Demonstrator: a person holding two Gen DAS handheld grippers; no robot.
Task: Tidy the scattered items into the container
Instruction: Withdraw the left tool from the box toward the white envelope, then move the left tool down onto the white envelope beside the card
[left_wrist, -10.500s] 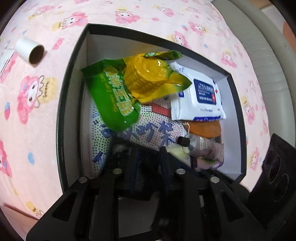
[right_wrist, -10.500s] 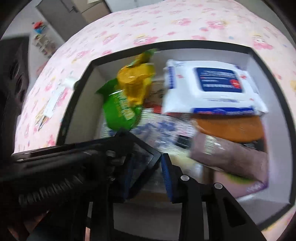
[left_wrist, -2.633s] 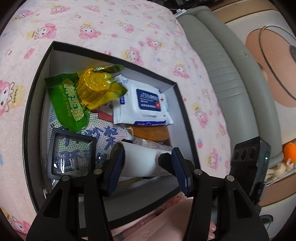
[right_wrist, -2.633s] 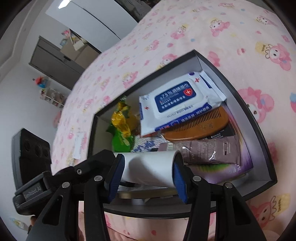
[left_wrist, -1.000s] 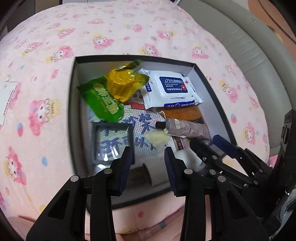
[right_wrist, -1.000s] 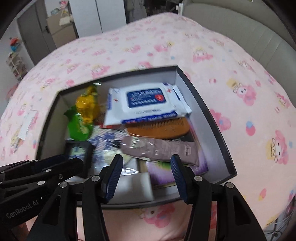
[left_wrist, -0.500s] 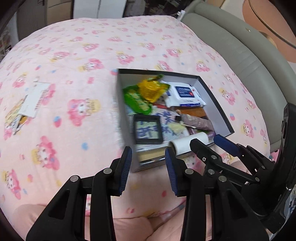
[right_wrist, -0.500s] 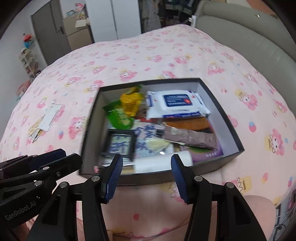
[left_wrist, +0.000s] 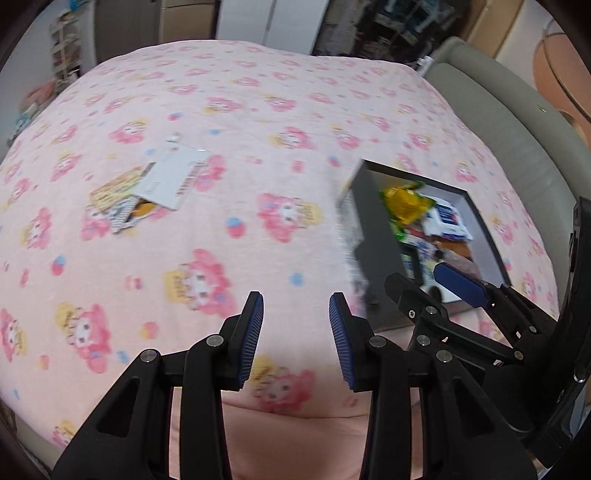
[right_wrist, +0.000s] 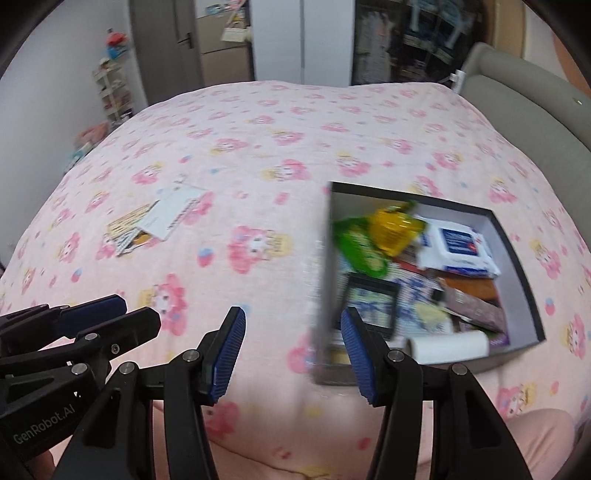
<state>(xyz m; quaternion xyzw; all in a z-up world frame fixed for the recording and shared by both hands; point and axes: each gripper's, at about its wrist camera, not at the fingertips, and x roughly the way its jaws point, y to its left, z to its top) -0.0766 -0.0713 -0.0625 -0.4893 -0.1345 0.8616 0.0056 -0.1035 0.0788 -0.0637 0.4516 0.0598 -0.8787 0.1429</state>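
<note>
A dark open box (right_wrist: 517, 258) sits on the pink bed, right of both grippers; it also shows in the left wrist view (left_wrist: 373, 236). It holds a green-yellow snack bag (right_wrist: 373, 236), a wipes pack (right_wrist: 458, 243), a framed square (right_wrist: 371, 302), a tube (right_wrist: 476, 304) and a white roll (right_wrist: 448, 345). A white card on flat packets (left_wrist: 162, 188) lies on the blanket to the left, also in the right wrist view (right_wrist: 159, 218). My left gripper (left_wrist: 295, 341) is open and empty. My right gripper (right_wrist: 291, 352) is open and empty, near the box's left corner.
The pink cartoon-print blanket (left_wrist: 207, 122) covers the bed. A grey padded headboard (left_wrist: 517, 125) runs along the right side. Doors and shelves stand at the back of the room (right_wrist: 221, 40). The right gripper shows in the left wrist view (left_wrist: 436, 288).
Both grippers have pulled back and swung left, away from the box. The white roll that was held now lies in the box. The card on the blanket has come into view.
</note>
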